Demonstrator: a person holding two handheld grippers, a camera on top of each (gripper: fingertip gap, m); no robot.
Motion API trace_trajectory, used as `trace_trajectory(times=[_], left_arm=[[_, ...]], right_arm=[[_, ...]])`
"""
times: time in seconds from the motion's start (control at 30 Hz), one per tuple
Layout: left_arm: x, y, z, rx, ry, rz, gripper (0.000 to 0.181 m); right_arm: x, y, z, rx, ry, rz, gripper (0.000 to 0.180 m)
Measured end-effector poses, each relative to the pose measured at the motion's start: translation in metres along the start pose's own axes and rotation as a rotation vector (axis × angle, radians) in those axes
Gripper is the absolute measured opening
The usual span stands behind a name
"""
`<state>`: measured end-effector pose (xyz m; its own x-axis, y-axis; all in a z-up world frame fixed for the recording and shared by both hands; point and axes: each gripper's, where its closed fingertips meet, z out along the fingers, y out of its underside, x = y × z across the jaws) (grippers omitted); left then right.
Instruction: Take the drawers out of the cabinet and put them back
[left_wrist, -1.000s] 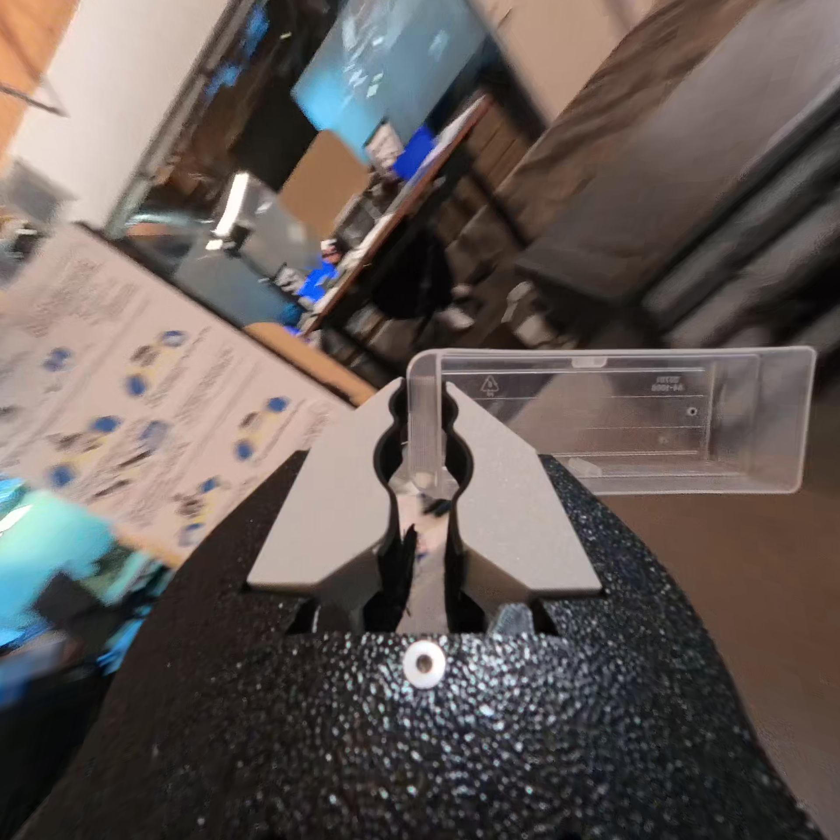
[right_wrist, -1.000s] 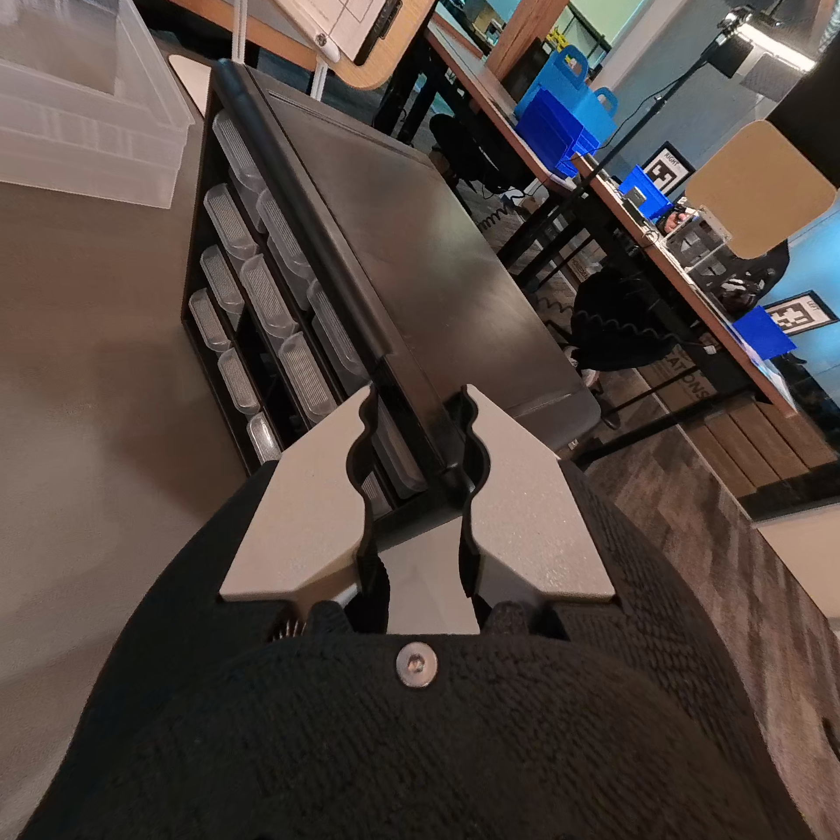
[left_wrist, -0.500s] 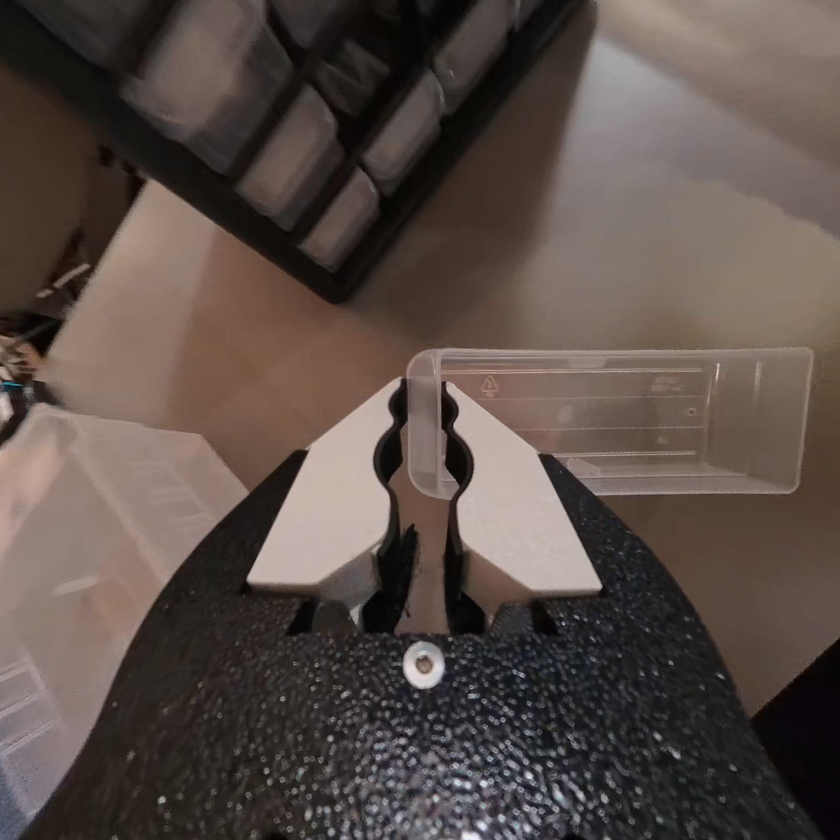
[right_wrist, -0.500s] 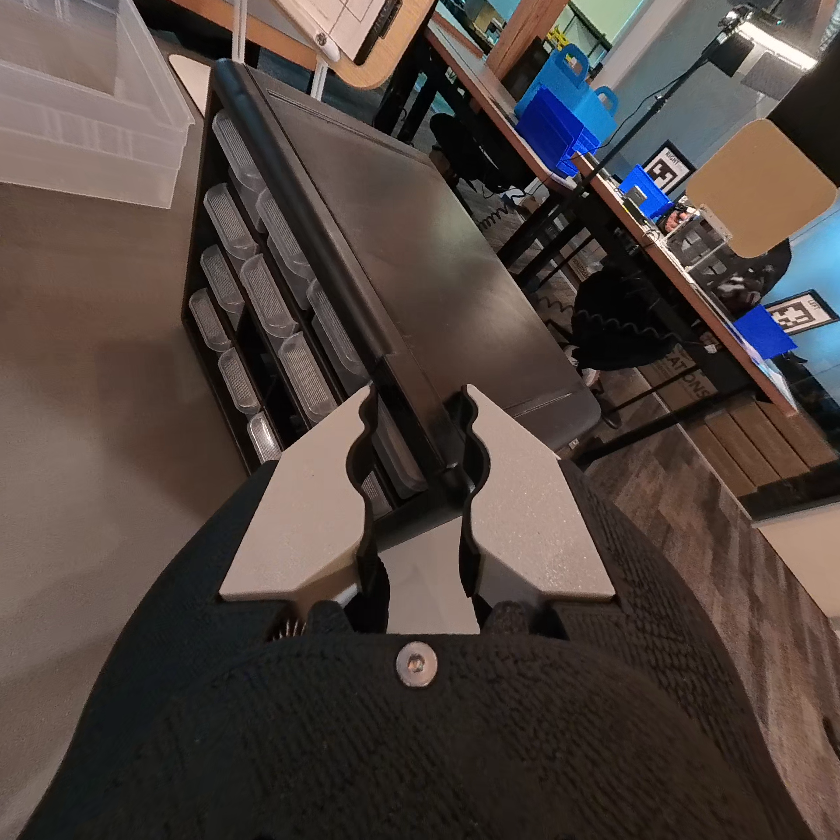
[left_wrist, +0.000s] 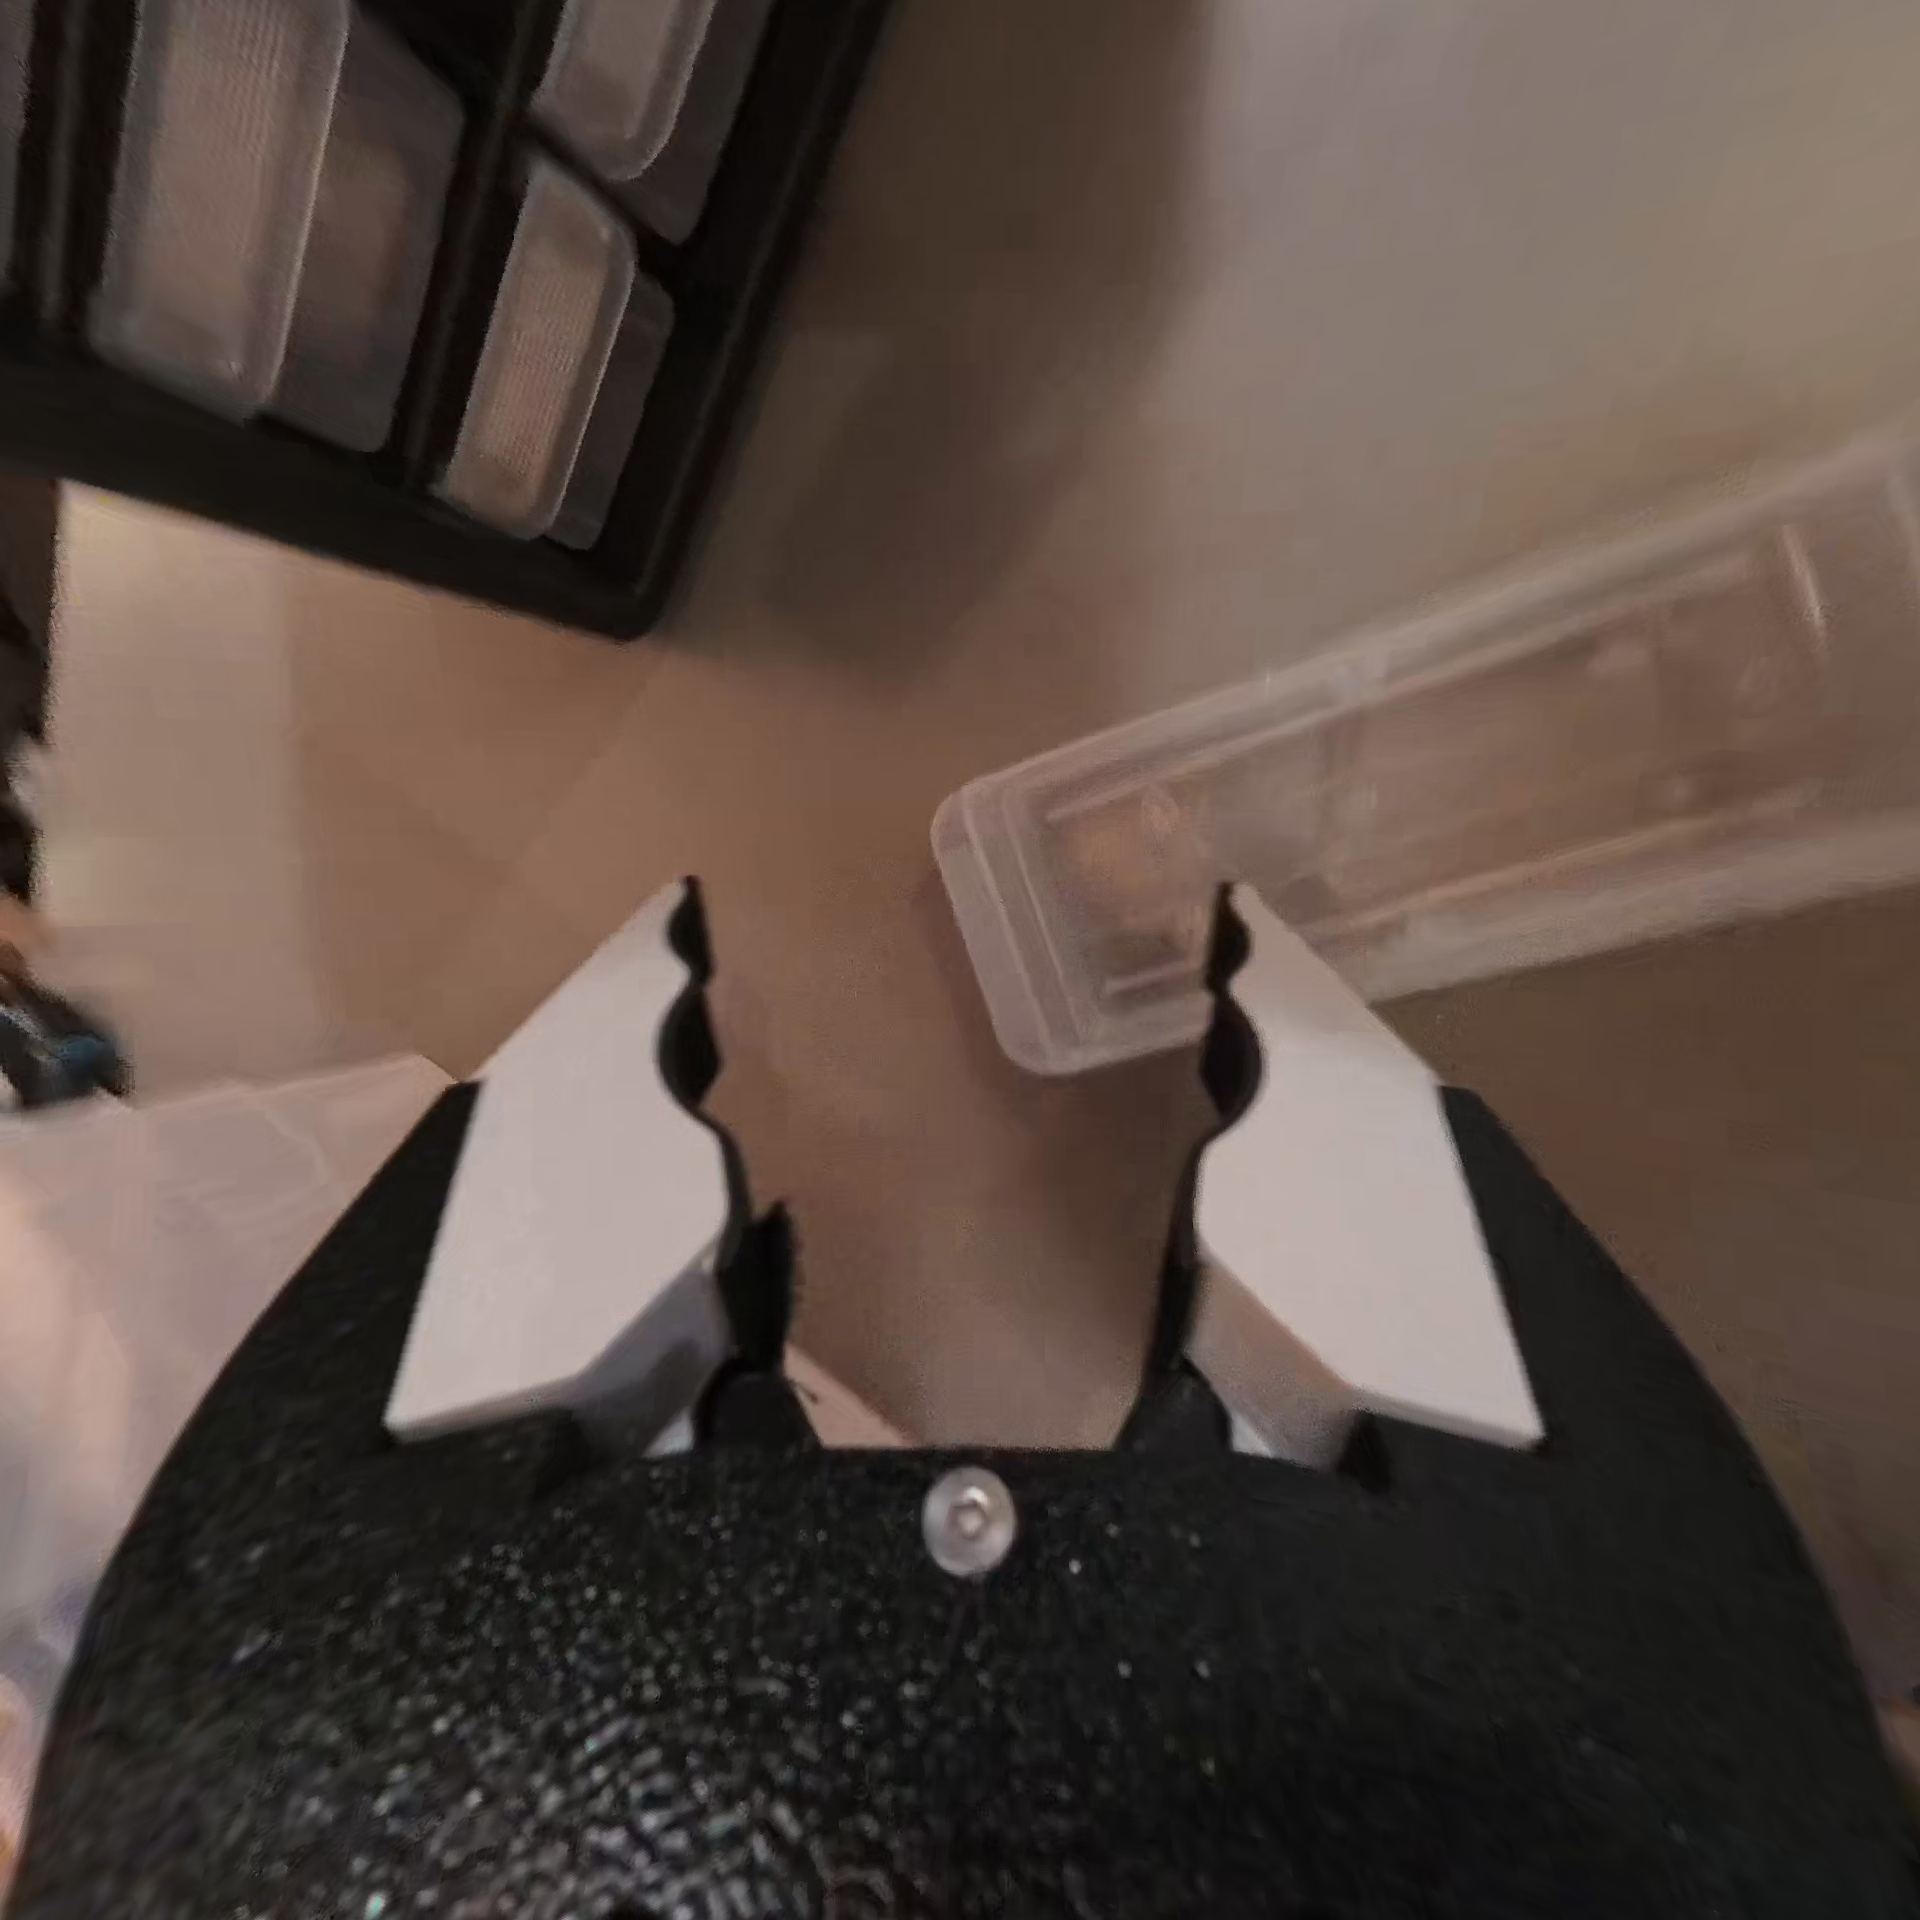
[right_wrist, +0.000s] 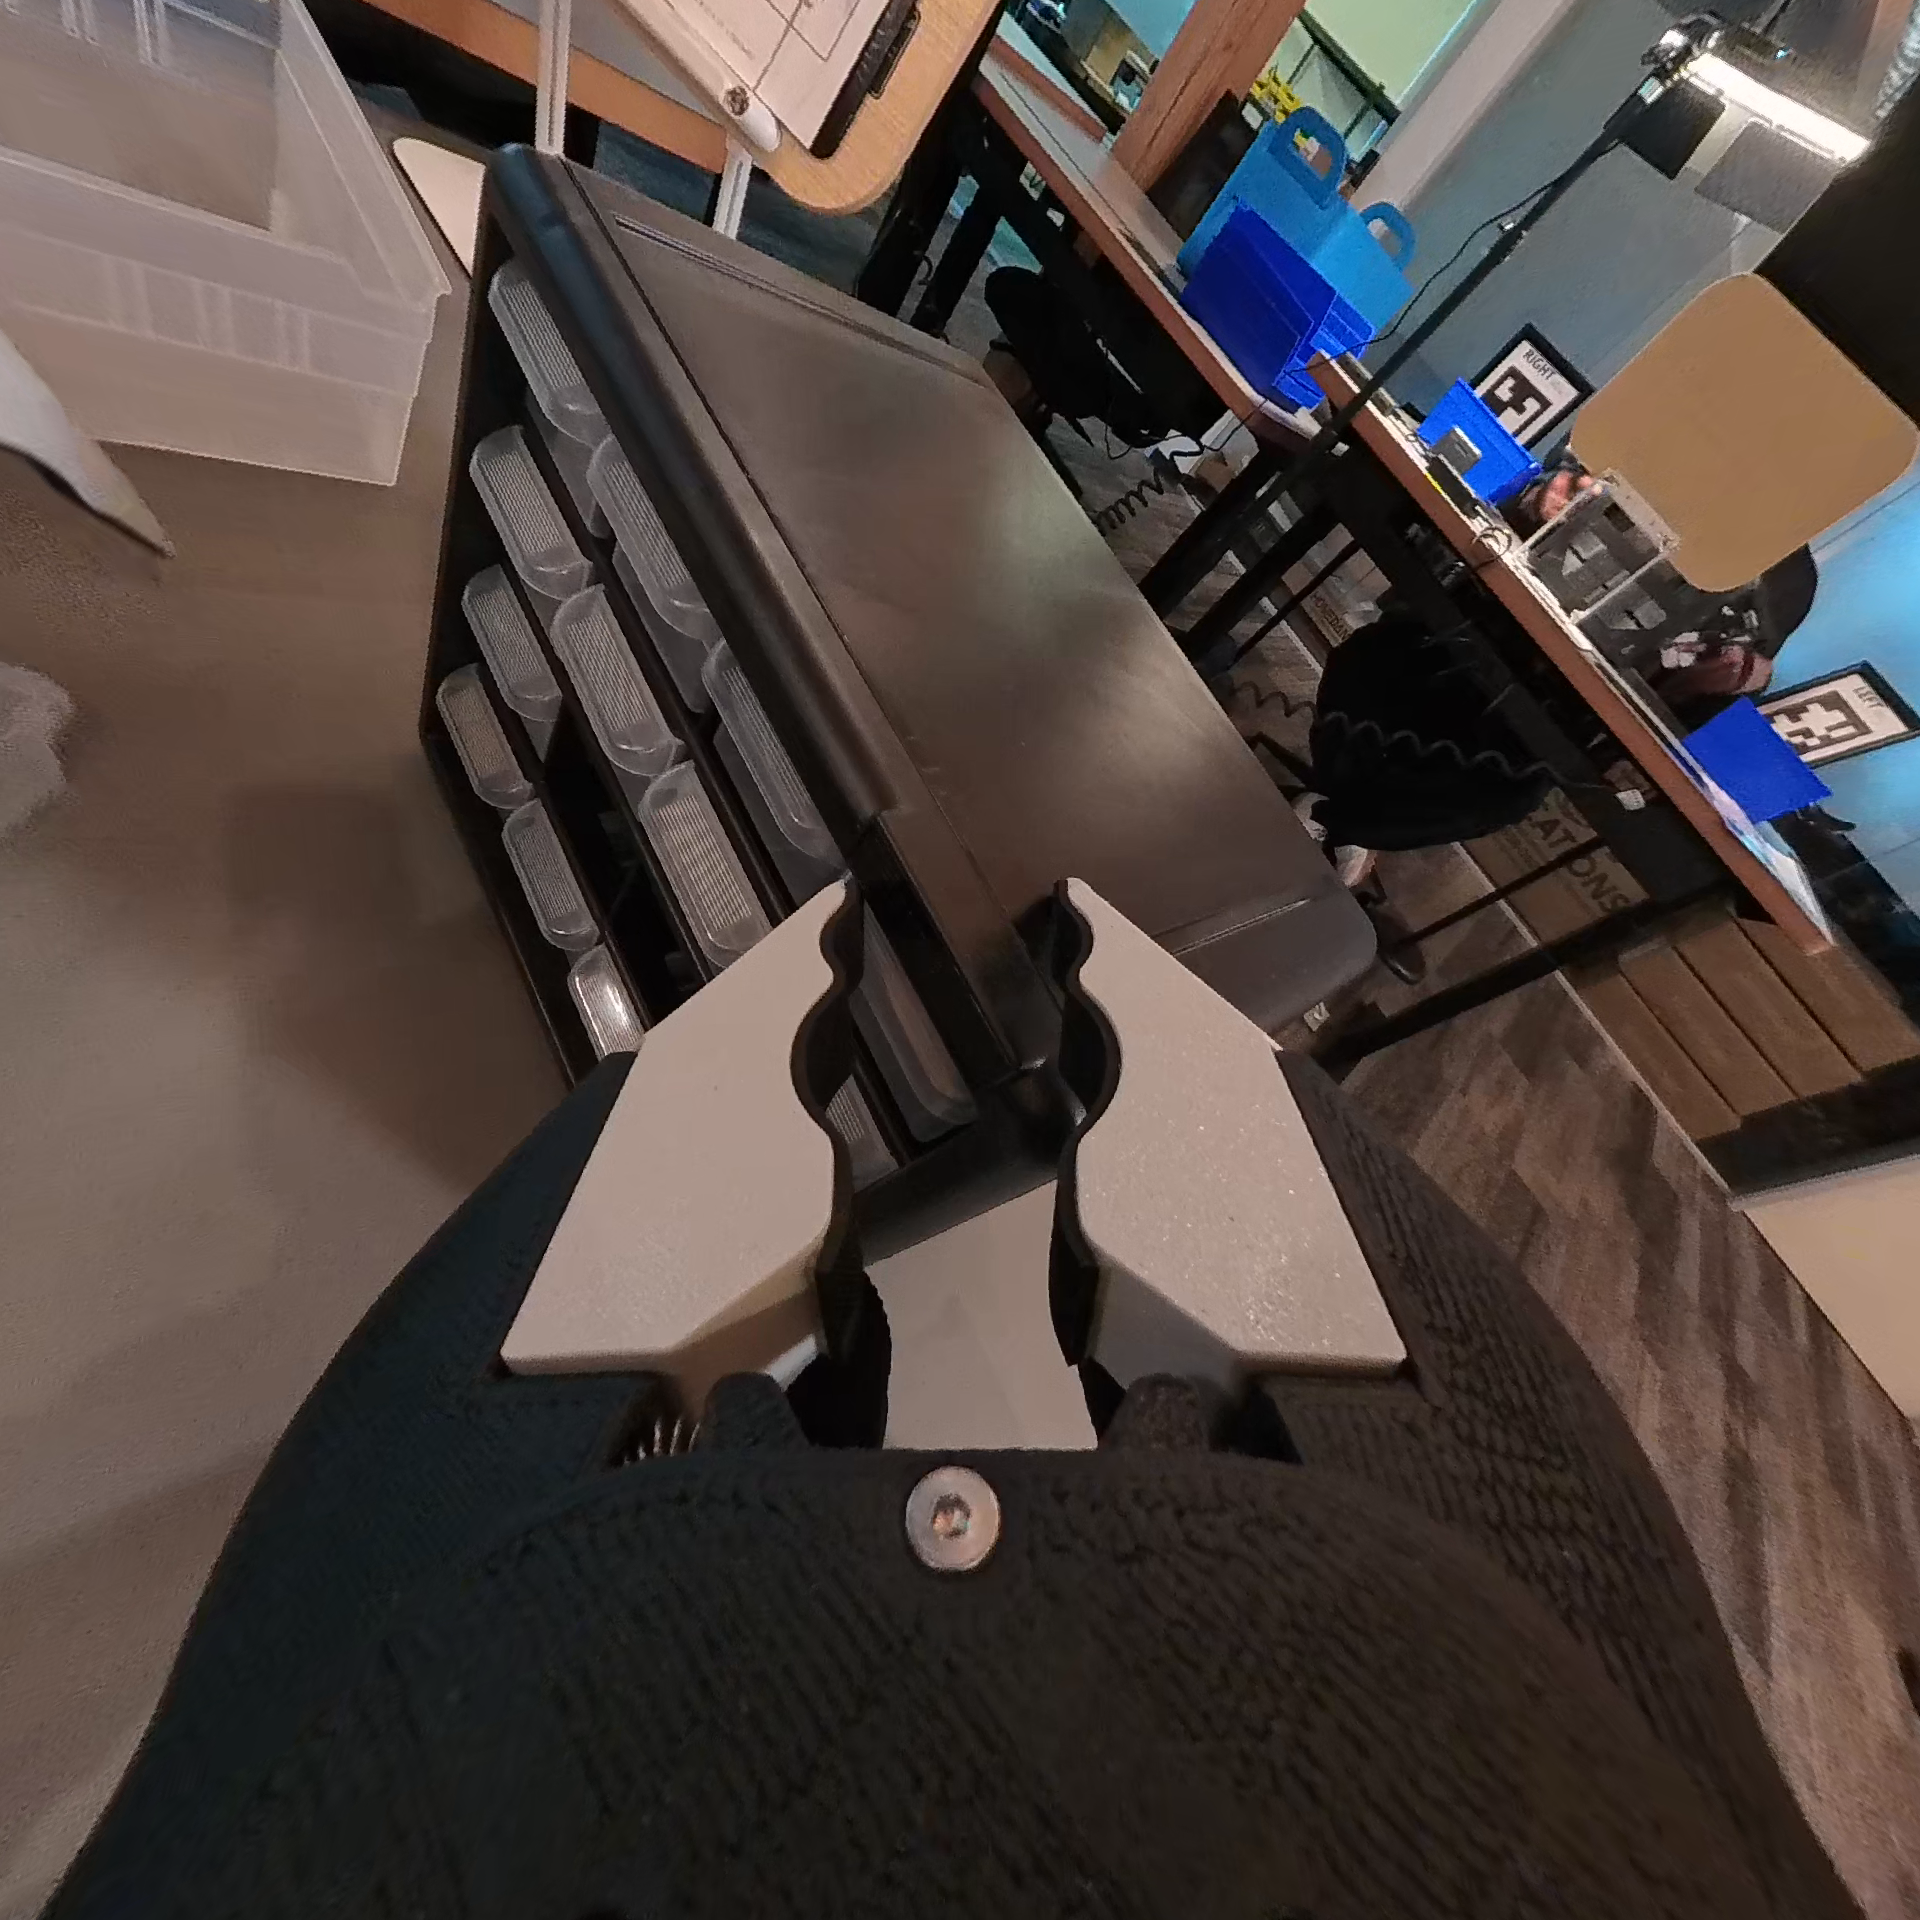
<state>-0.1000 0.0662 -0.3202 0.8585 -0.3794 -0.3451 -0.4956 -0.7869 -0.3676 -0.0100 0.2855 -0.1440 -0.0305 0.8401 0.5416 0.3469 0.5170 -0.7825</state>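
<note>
Your left gripper (left_wrist: 956, 904) has its fingers spread wide with the clear drawer (left_wrist: 1434, 831) lying loose on the surface (left_wrist: 1143, 312), your right gripper (right_wrist: 956, 904) clamps the cabinet (right_wrist: 935, 623) edge, so next reach for another drawer.

Drawer (left_wrist: 1455, 821): clear plastic, long, empty it seems through the blur, lying on the worktop (left_wrist: 1299, 312).
Cabinet (right_wrist: 935, 582): black, upright, with clear drawers in its slots.
</note>
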Motion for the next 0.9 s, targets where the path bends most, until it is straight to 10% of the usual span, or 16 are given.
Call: trace_trajectory(times=[0.03,0.53,0.9], left_arm=[[-0.002,0.001,-0.009,0.022,-0.010,0.109,0.102],[0.052,0.016,-0.009,-0.194,0.320,0.759,0.086],[0.036,0.019,-0.001,-0.307,0.158,0.056,0.059]], right_arm=[[0.000,0.000,0.000,0.000,0.000,0.000,0.035],[0.000,0.000,0.000,0.007,-0.005,0.009,0.036],[0.000,0.000,0.000,0.016,-0.012,0.018,0.036]])
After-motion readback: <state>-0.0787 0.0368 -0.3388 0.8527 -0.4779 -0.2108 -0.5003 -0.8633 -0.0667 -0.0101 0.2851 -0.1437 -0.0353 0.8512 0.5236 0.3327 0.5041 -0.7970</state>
